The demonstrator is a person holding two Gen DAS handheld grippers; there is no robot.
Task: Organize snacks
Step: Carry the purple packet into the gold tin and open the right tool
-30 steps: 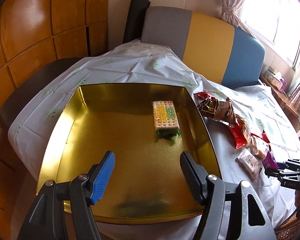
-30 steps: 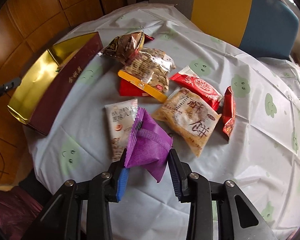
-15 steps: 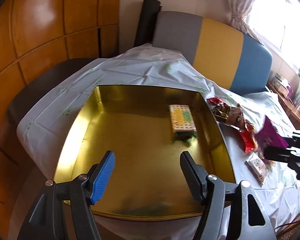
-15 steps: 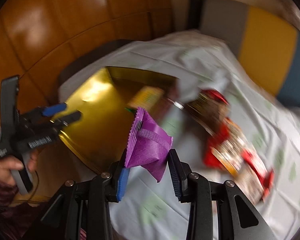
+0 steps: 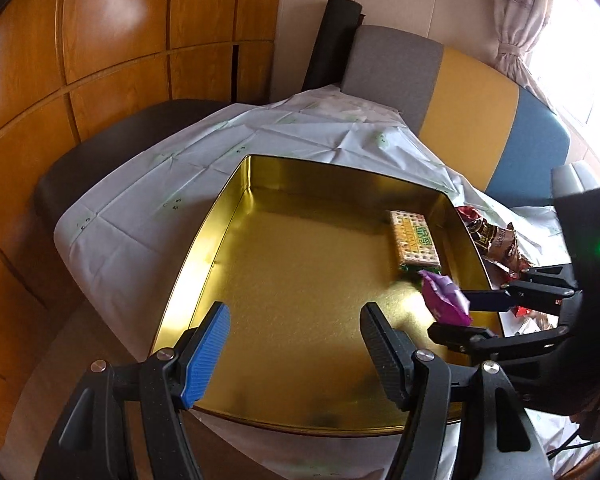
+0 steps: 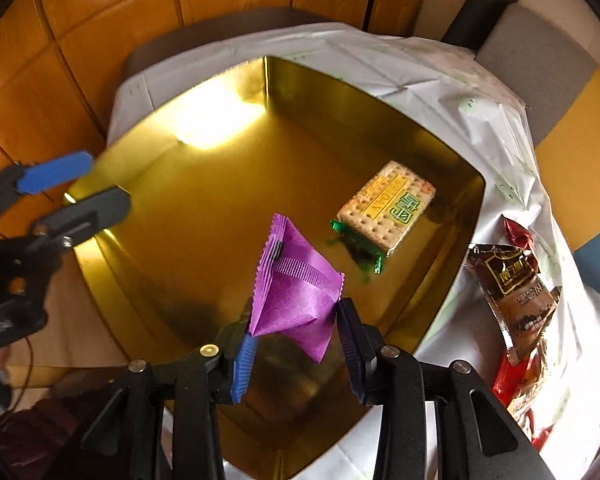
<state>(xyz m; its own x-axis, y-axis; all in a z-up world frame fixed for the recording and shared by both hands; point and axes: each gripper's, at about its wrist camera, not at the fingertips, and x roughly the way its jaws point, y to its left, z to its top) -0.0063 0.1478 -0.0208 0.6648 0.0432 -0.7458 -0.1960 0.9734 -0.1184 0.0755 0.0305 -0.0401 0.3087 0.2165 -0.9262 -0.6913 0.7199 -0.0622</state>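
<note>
Your right gripper (image 6: 296, 350) has the crinkly purple foil packet (image 6: 296, 300) pinched between its jaws, hanging over the shallow gold metal tin (image 5: 228, 216). One green-ended cracker pack (image 6: 384, 210) already lies inside near the right wall. Your left gripper (image 5: 294, 350) hovers wide open, holding nothing. The brown wrapper (image 6: 514, 296) and red ones wait outside on the cloth, so you're early yet.

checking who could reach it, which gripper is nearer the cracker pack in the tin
Right. The right gripper, shut on the purple packet, is over the gold tin just short of the cracker pack. The left gripper, open, sits back at the tin's near edge.
</note>
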